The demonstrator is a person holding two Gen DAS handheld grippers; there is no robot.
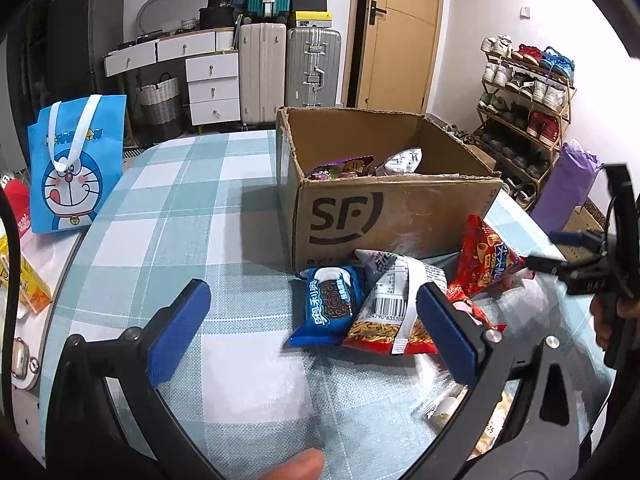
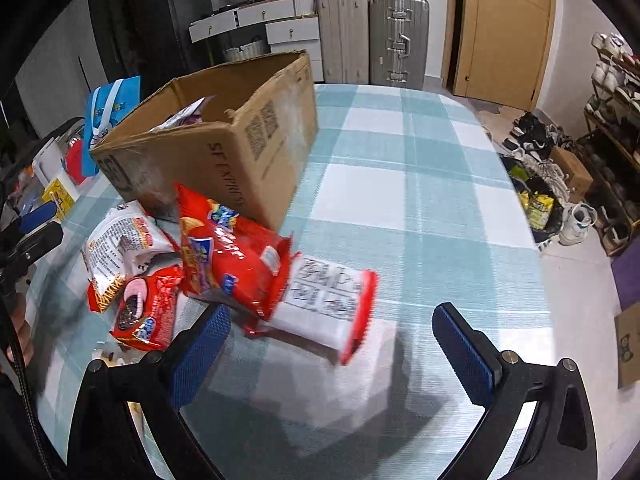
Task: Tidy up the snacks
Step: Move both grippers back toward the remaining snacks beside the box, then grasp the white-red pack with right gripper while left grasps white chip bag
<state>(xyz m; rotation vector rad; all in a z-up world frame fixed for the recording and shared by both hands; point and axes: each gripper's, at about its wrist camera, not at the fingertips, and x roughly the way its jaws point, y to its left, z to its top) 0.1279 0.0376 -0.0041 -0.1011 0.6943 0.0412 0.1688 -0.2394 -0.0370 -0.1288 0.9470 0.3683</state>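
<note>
An open cardboard box (image 1: 392,204) stands on the checked tablecloth and holds a few snack packs (image 1: 348,168); it also shows in the right wrist view (image 2: 224,152). In front of it lies a pile: a blue Oreo pack (image 1: 330,306), a white-and-red noodle snack bag (image 1: 394,312) and a red chip bag (image 1: 486,260). My left gripper (image 1: 316,332) is open and empty, just short of the pile. My right gripper (image 2: 332,356) is open and empty, with the red chip bag (image 2: 236,260), a red-and-white pack (image 2: 332,308) and a red Oreo pack (image 2: 148,312) just ahead of it.
A blue Doraemon bag (image 1: 74,164) stands at the table's left edge beside yellow packs (image 1: 28,284). The right gripper shows at the left wrist view's right edge (image 1: 580,264). Suitcases (image 1: 312,64), drawers, a door and a shoe rack (image 1: 528,96) stand beyond the table.
</note>
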